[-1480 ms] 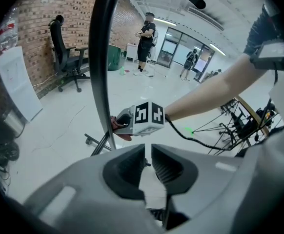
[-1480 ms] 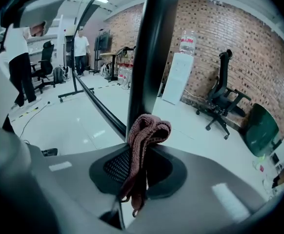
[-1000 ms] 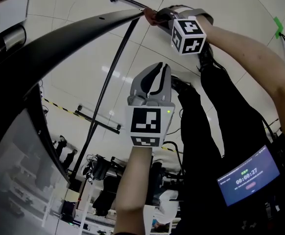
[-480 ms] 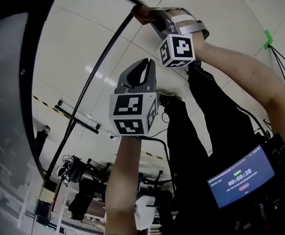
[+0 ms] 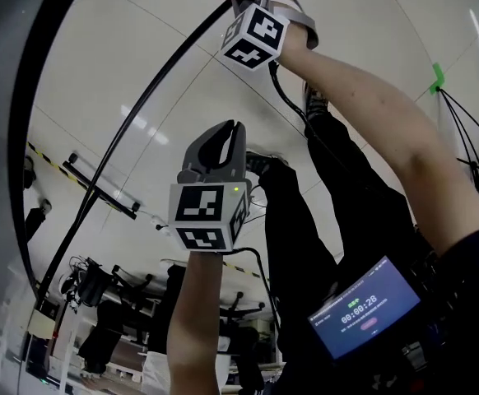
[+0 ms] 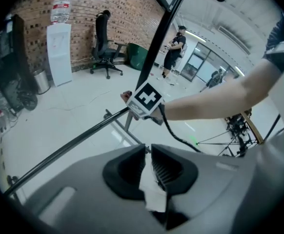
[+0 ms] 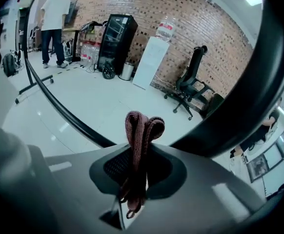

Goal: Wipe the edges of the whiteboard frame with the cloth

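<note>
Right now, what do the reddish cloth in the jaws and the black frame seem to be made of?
Cloth: soft knitted or woven fabric, matte maroon; ribbed weave shows and it folds limply. Frame: smooth, even black with no visible texture, probably painted metal or plastic; the pictures don't settle which.

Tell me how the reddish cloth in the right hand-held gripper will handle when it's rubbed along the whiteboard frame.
Probably floppy: the cloth folds over in soft loops above the right hand-held gripper shut on it. Likely light, since that pinch alone carries it. Its ribbed knit should drag rather than slip on the smooth black frame.
</note>
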A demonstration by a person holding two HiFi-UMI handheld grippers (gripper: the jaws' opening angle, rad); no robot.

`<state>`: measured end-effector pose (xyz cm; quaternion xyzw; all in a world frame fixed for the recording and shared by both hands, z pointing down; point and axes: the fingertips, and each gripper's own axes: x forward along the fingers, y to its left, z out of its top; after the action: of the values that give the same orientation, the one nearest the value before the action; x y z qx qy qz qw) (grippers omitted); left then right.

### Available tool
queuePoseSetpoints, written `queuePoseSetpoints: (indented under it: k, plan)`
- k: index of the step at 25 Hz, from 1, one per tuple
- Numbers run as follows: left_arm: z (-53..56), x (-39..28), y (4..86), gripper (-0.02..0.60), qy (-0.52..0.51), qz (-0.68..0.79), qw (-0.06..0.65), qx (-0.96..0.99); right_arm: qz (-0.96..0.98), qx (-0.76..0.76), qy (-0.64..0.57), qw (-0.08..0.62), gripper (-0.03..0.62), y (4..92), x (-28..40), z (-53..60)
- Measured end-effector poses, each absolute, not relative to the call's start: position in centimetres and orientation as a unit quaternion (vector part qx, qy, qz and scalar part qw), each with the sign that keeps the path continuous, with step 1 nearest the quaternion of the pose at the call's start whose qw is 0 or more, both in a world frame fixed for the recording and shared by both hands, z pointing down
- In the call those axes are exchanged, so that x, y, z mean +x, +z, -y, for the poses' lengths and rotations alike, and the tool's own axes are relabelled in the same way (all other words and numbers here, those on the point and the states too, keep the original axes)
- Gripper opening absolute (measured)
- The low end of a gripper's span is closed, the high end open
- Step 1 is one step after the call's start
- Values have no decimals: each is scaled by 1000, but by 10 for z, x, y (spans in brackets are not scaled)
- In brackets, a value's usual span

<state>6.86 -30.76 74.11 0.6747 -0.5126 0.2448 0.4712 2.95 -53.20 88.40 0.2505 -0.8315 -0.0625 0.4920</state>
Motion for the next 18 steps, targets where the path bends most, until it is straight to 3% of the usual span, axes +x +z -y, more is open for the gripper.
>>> queuePoseSetpoints:
  k: [8,18]
  plan:
    - [276,60,729,35,205,553,470,657,818,199,-83,534,58,897,19,517]
    - [234,32,720,35,177,597,466,629,835,59,-156,524,58,898,-45,441]
